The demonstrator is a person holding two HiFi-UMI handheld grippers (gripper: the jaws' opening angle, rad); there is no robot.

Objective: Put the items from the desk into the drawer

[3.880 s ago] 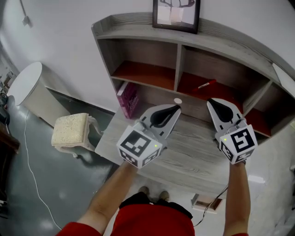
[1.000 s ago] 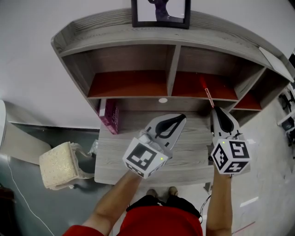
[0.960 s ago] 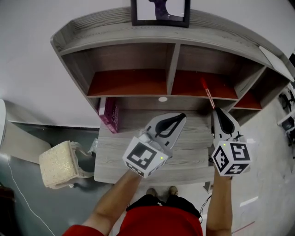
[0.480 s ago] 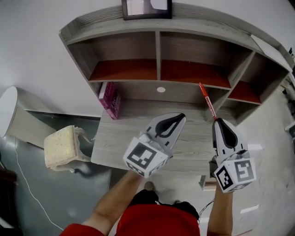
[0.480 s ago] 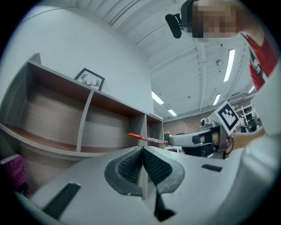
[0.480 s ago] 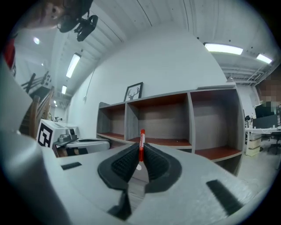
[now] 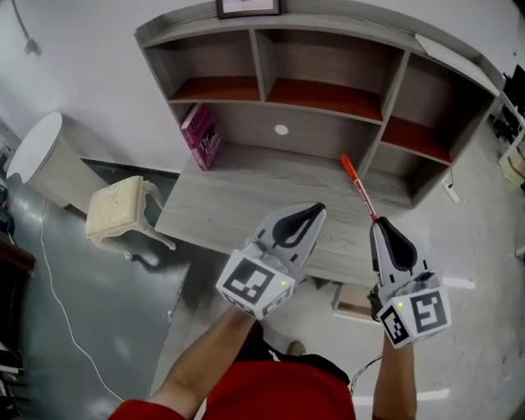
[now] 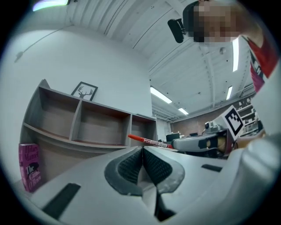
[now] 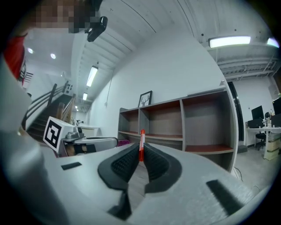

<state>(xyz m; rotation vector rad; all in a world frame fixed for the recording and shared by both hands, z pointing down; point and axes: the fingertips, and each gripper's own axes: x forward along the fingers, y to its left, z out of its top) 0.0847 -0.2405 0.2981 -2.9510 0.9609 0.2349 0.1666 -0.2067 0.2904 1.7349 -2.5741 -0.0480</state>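
A red pen (image 7: 358,187) sticks forward and up out of my right gripper (image 7: 381,226), which is shut on its lower end above the desk's front right edge. The right gripper view shows the pen (image 9: 142,141) pinched between the ribbed pads. My left gripper (image 7: 315,211) is shut with nothing in it, hovering over the grey wooden desk (image 7: 221,201) near its front edge. From the left gripper view the pen (image 8: 147,140) and the right gripper (image 8: 202,143) show to the right. A pink book (image 7: 201,135) leans at the desk's back left.
A hutch (image 7: 324,61) with red-floored shelves stands at the back of the desk, with a framed picture (image 7: 246,6) on top. A cushioned stool (image 7: 121,209) and a white round table (image 7: 37,148) stand to the left. A small wooden box-like thing (image 7: 354,302) shows below the desk's front edge.
The pen lay on the red shelf 3.9 s ago. Now my right gripper holds it and has drawn back from the shelf to the desk's front edge. The view has pulled back.
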